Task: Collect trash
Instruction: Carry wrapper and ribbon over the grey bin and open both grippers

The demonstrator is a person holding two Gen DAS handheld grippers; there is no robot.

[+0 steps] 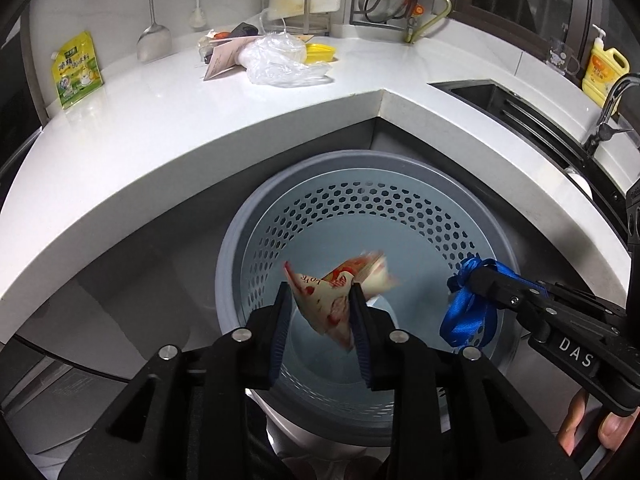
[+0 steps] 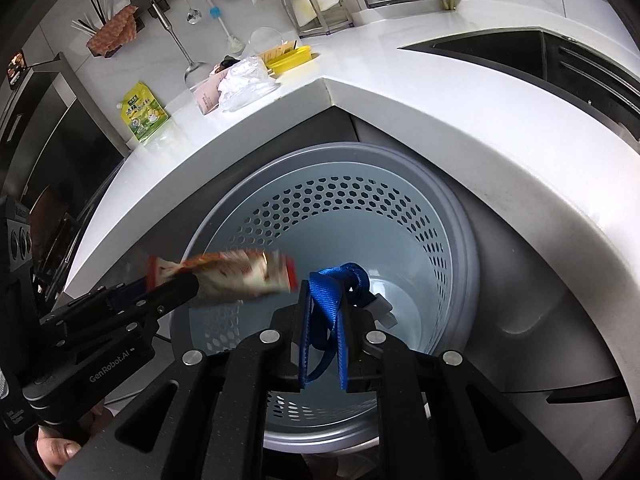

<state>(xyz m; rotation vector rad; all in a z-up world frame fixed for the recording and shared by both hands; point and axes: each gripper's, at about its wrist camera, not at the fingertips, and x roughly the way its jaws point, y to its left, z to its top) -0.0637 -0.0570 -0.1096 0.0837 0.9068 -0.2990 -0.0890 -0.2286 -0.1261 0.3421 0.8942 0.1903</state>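
A grey perforated trash bin (image 1: 248,232) (image 2: 460,216) stands on the floor below the white counter corner. My left gripper (image 1: 322,300) (image 2: 192,280) is over the bin's mouth, its jaws parted, with a red and white snack wrapper (image 1: 332,292) (image 2: 232,272) between them; the wrapper is blurred and looks loose. My right gripper (image 2: 324,304) (image 1: 476,276) is shut on a blue ribbon strap (image 2: 324,300) (image 1: 464,312) and holds it over the bin's right side.
On the white counter (image 1: 160,128) lie a clear plastic bag (image 1: 280,60), a paper card (image 1: 224,60), a yellow lid (image 1: 320,53) and a yellow-green pouch (image 1: 76,70). A sink (image 1: 520,112) and a yellow detergent bottle (image 1: 604,72) are at the right.
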